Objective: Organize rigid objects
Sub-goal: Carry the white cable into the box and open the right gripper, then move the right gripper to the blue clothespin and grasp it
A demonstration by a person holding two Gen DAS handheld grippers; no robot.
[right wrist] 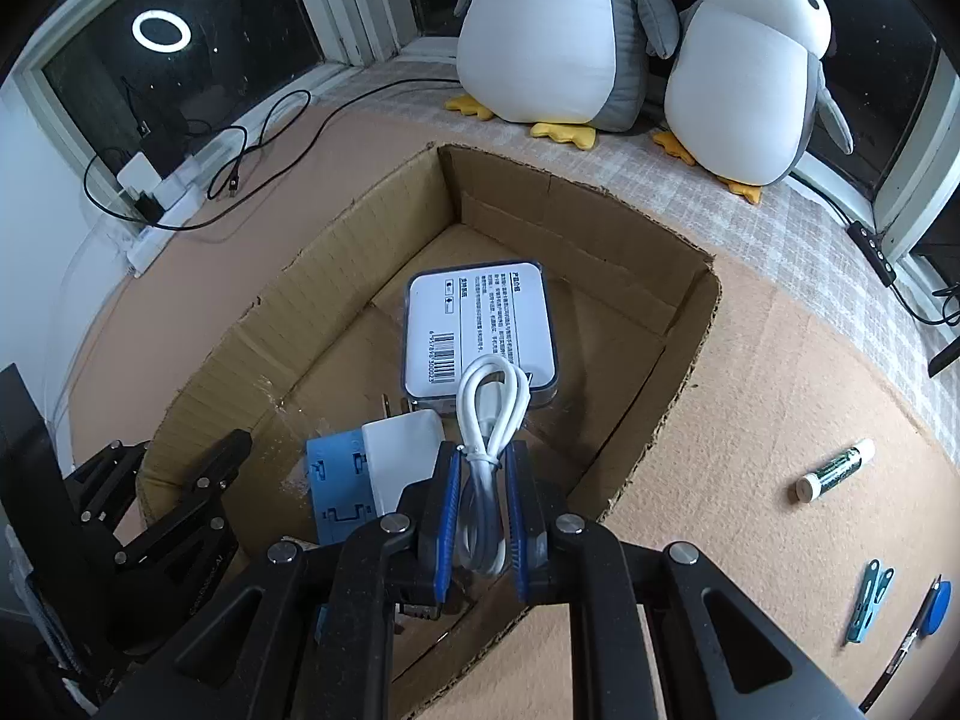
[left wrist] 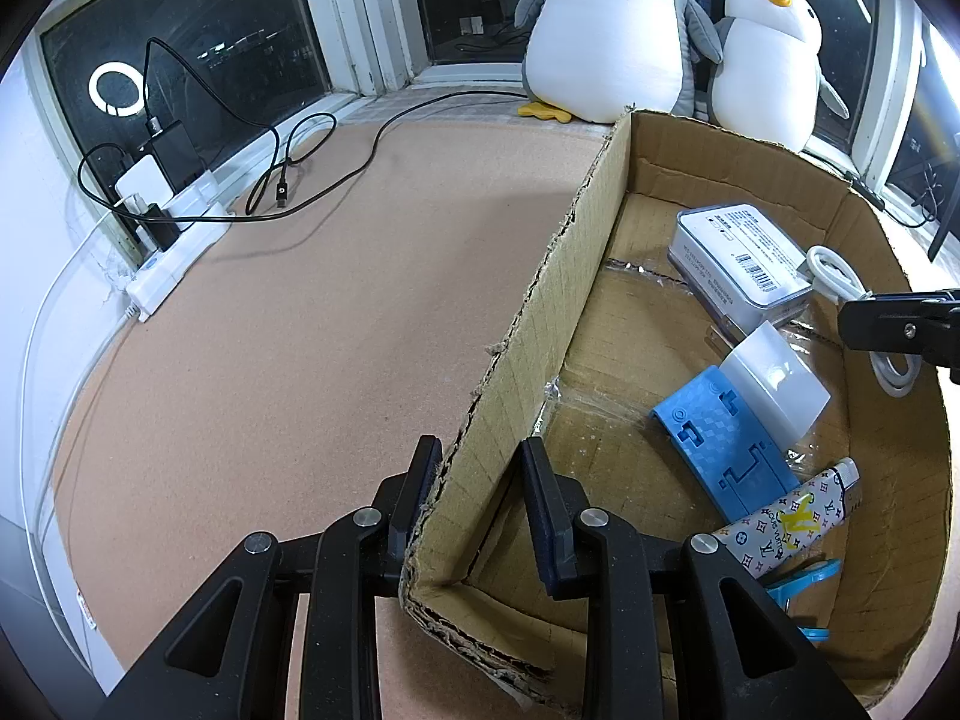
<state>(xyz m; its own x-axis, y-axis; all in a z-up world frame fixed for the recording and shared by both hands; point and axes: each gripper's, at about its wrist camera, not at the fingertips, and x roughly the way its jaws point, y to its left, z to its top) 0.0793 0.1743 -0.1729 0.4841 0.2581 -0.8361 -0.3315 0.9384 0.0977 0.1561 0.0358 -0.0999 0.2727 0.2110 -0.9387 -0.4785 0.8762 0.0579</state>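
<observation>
The right gripper [right wrist: 483,510] sits at the bottom centre of its own view, pointing steeply down into an open cardboard box [right wrist: 336,276]. Its blue-lined jaws are pinched narrowly on a coiled white cable [right wrist: 489,414], bundled with a thin tie; the loops rise above the fingertips and the lower end of the bundle hangs between the jaws.

Just beyond the cable, inside the box, lies a white labelled case [right wrist: 480,330] with a barcode. Left of the jaws are a white plug adapter [right wrist: 399,456] and a blue plastic stand [right wrist: 333,480], partly covered by the adapter and the gripper.

The left gripper [left wrist: 480,474], at the bottom centre of its view, points downward and clamps the box's side wall near a torn corner (one finger outside, one inside).

In that view the right gripper is only a black tip at the right edge, with the cable looping around it. A patterned tube [left wrist: 792,516] lies at lower right; a blue item below it is too hidden to identify.

On the cork-coloured table [right wrist: 750,420] at lower right of the right wrist view lie a green-and-white tube [right wrist: 834,471], a teal clip [right wrist: 867,600] and a blue-headed tool [right wrist: 933,606] cut off by the frame edge.

Two plush penguins [right wrist: 750,78] stand along the top, and a power strip [left wrist: 174,240] with chargers sits at upper left.
</observation>
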